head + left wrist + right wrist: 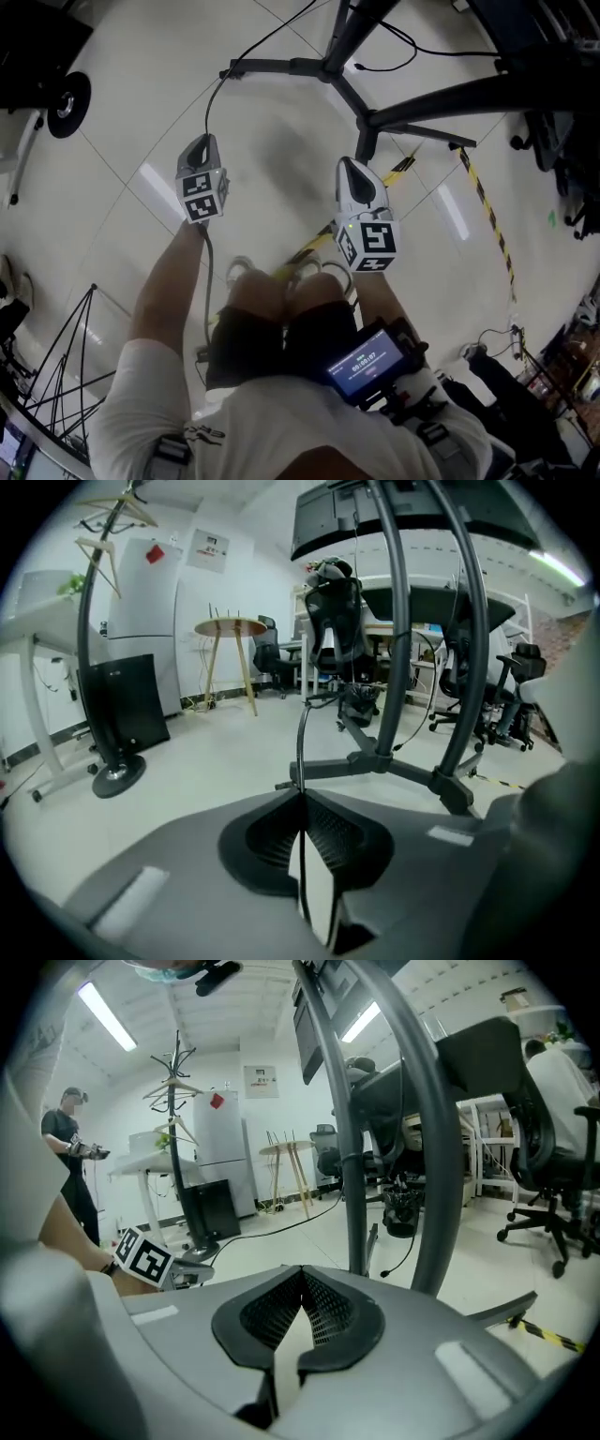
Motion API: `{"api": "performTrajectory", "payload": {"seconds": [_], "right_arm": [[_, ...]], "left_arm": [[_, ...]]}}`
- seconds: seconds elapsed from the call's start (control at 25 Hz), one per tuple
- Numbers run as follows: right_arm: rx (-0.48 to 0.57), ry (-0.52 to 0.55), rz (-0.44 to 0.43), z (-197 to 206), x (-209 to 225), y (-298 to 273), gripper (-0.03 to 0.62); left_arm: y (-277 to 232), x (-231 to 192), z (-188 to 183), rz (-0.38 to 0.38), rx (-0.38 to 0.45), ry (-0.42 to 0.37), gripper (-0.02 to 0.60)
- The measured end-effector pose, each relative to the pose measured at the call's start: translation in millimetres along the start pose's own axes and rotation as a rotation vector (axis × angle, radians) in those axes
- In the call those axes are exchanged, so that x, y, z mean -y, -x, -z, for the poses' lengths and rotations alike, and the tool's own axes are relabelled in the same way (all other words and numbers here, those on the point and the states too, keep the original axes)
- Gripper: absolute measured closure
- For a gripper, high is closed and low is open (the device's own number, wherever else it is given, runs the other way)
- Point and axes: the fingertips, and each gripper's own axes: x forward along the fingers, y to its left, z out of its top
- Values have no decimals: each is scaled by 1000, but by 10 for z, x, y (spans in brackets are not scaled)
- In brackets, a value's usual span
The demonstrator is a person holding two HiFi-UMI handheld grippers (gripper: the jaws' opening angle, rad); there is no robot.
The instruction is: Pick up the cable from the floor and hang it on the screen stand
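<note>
A thin black cable (214, 101) runs from the floor by the screen stand's black leg (281, 67) to my left gripper (198, 150), which is shut on it. A further length hangs down along the person's left forearm. In the left gripper view the cable (299, 747) passes between the closed pads, and the stand's two dark poles (397, 630) rise just ahead under the screen (394, 508). My right gripper (353, 172) is shut with nothing in it, close to another stand leg (441, 98). In the right gripper view the jaws (301, 1288) meet and the poles (348, 1147) stand right in front.
Yellow-black tape (489, 217) crosses the floor on the right. A round black base (67, 103) sits at far left, tripod legs (56, 366) at lower left. Office chairs (497, 700), a round wooden table (230, 627), a coat rack (178, 1072) and a standing person (70, 1147) are further off.
</note>
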Motion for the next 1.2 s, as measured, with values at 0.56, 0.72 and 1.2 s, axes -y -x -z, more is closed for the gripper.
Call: {"api": "performTrajectory", "payload": {"seconds": [0.56, 0.72, 1.2], "right_arm": [[10, 86, -81, -2376, -846, 991, 579], [51, 118, -85, -3108, -970, 1192, 580], [155, 248, -98, -4735, -1503, 2085, 580]], "left_arm": [[1863, -664, -2240, -112, 118, 124, 565], [2226, -849, -2886, -142, 172, 145, 565], [3618, -1133, -4677, -165, 337, 147, 565]]}}
